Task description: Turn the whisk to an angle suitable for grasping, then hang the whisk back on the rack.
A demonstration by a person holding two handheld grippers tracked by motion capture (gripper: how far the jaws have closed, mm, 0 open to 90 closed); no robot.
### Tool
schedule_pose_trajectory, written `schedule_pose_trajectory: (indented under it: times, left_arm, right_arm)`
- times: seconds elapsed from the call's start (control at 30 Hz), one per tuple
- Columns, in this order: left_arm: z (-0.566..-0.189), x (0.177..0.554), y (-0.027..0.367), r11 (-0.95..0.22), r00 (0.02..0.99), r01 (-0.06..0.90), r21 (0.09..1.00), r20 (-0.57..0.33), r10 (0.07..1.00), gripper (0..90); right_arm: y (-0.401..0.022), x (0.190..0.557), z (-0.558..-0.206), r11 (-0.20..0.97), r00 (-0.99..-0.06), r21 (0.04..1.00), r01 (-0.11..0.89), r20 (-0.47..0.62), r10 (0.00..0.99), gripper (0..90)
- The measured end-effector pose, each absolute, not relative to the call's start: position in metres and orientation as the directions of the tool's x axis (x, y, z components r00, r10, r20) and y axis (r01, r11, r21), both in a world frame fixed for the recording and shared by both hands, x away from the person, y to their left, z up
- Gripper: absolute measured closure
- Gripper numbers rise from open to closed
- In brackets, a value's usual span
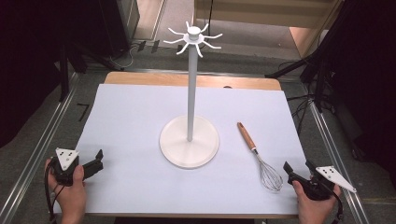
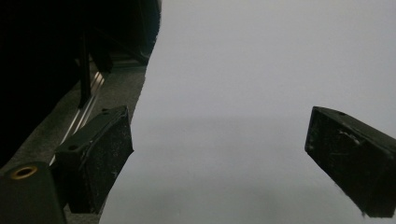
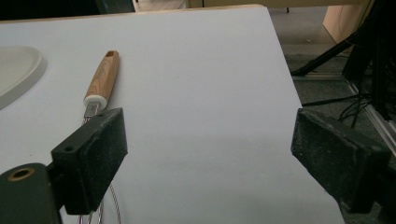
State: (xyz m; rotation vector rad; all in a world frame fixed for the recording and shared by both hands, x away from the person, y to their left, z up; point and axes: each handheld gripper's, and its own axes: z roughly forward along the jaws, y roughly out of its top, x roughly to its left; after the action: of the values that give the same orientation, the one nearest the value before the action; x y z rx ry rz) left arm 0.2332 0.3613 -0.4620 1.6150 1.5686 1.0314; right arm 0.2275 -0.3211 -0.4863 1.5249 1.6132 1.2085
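1. Two hands come in at the near edge of the table, each holding a gripper. Left gripper [image 1: 95, 161] rests at the near left corner of the white sheet [image 1: 130, 121], jaws spread wide, nothing between them; its own view looks over bare sheet and the table's left edge.
2. Right gripper [image 1: 299, 170] sits at the near right corner, jaws likewise wide apart and empty. Nearest object to it is the whisk [image 1: 259, 156].
3. Whisk position: flat on the sheet, right of the stand's base [image 1: 189, 142] and apart from it. Wooden handle [image 3: 103, 77] points away from the person and slightly left; wire head [image 1: 270, 176] lies toward the near edge, just beside the right gripper's left jaw. In the right gripper view the wires run partly behind that jaw.
4. Stand: round white base at centre of the sheet, tall thin pole [image 1: 191, 93], ring of curved hooks [image 1: 194, 37] at the top. All hooks are bare.
5. Handling judgement: whisk looks light. The wire loops are springy and would flex or slide under the pads; the wooden handle is stiff and offers flatter purchase.
6. Suggested hold: mid-handle, jaws across its width. There seems to be a hole near the handle's far end, so that end should stay clear if the whisk is to hang on a hook.
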Motion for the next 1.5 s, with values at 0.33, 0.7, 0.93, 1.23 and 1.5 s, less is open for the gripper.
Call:
schedule_pose_trajectory:
  times: [0.33, 0.7, 0.93, 1.23, 1.5]
  left_arm:
    - [-0.462, 0.233, 0.36, -0.077, -0.03, 0.477, 0.875, 0.104, 0.994, 7.9]
    - [-0.462, 0.233, 0.36, -0.079, -0.03, 0.48, 0.874, 0.106, 0.994, 7.9]
    - [-0.462, 0.233, 0.361, -0.074, -0.031, 0.48, 0.874, 0.102, 0.994, 7.9]
    - [-0.462, 0.233, 0.361, -0.071, -0.032, 0.478, 0.875, 0.098, 0.995, 7.9]
    - [-0.462, 0.233, 0.361, -0.072, -0.031, 0.482, 0.873, 0.099, 0.995, 7.9]
  right_arm:
    - [-0.316, 0.228, -0.482, -0.04, -0.136, 0.892, 0.45, 0.113, 0.984, 40.9]
    - [-0.309, 0.245, -0.46, 0.141, -0.232, 0.838, 0.526, -0.018, 0.972, 59.7]
    - [-0.307, 0.264, -0.446, 0.18, -0.276, 0.759, 0.626, -0.001, 0.961, 67.9]
    - [-0.293, 0.285, -0.423, 0.246, -0.332, 0.615, 0.749, 0.027, 0.943, 62.5]
    - [-0.282, 0.302, -0.413, 0.287, -0.375, 0.488, 0.824, 0.089, 0.923, 57.9]
